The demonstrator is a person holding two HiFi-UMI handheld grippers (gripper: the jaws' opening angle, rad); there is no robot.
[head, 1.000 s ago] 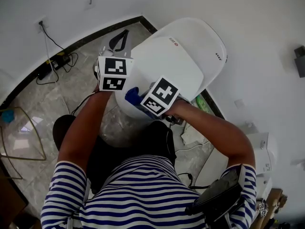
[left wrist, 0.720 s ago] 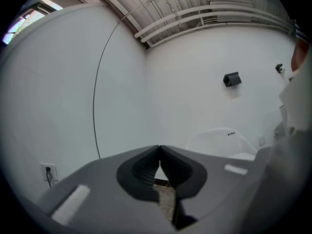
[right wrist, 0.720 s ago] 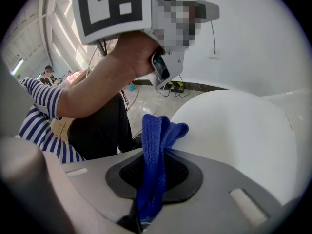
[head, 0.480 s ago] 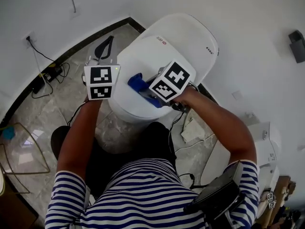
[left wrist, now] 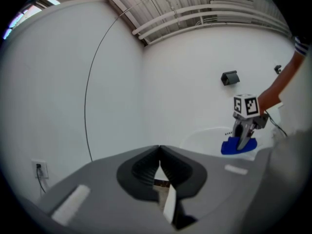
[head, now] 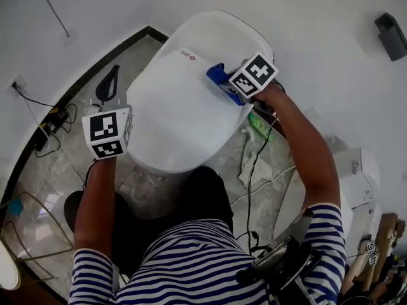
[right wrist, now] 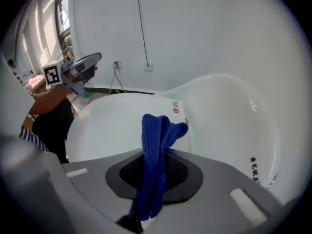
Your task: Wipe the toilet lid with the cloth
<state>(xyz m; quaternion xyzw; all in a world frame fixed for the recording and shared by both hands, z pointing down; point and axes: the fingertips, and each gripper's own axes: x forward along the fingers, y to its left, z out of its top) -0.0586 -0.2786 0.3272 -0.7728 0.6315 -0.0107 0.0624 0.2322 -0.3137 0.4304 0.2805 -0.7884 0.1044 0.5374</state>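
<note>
Two hand-held grippers, one cloth, one lid. The right hand-held gripper (right wrist: 152,179) has its jaws clamped on the blue cloth (right wrist: 157,140), which stands up between them in a bunched fold and hangs down below them. From above, the cloth (head: 218,77) sits at the far right edge of the white toilet lid (head: 172,110), by the hinge end. The jaws are mostly covered there by the marker cube.

The left hand-held gripper (left wrist: 160,165) has its jaws pressed together with nothing between them. It hangs off the lid's near left edge, over the floor (head: 137,186), apart from the lid.

The lid spreads wide to the left and near side of the cloth. The white wall (head: 318,24) is close on the far right. A green thing (head: 259,125) lies beside the toilet's right side, too small to name. Cables (head: 44,116) trail along the left wall.
</note>
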